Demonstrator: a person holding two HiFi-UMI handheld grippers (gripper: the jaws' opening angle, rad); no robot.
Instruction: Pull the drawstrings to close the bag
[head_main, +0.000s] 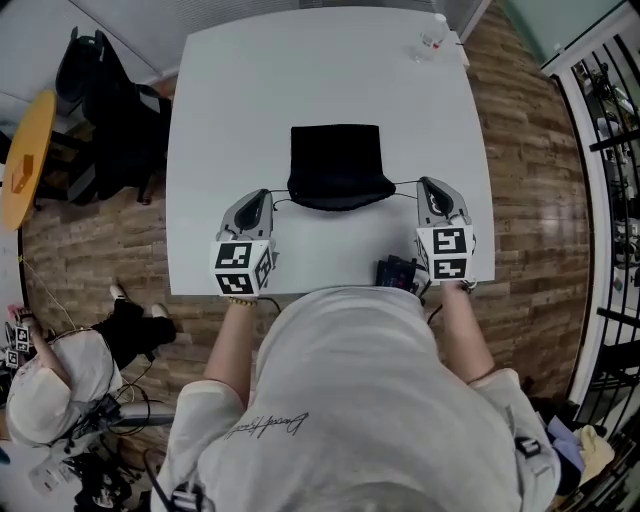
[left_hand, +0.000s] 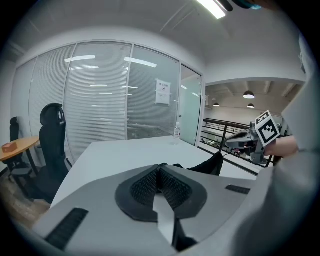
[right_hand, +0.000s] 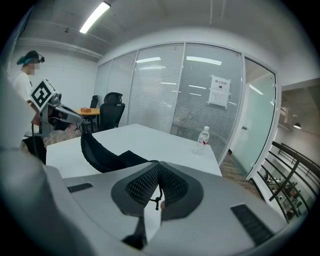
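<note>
A black drawstring bag (head_main: 336, 165) lies on the middle of the white table (head_main: 220, 110), its mouth toward me and gathered. A thin cord runs from each side of the mouth to a gripper. My left gripper (head_main: 264, 200) is shut on the left drawstring (head_main: 280, 201); in its own view the jaws (left_hand: 160, 167) meet, with the bag (left_hand: 212, 164) beyond to the right. My right gripper (head_main: 427, 189) is shut on the right drawstring (head_main: 404, 184); in its own view the cord's knotted end (right_hand: 155, 197) hangs between the closed pads, with the bag (right_hand: 100, 152) to the left.
A water bottle (head_main: 432, 38) stands at the table's far right corner. A small dark device (head_main: 397, 270) lies near the front edge by my right hand. A black office chair (head_main: 100, 90) and an orange round table (head_main: 25, 155) stand to the left. A railing (head_main: 610, 150) runs along the right.
</note>
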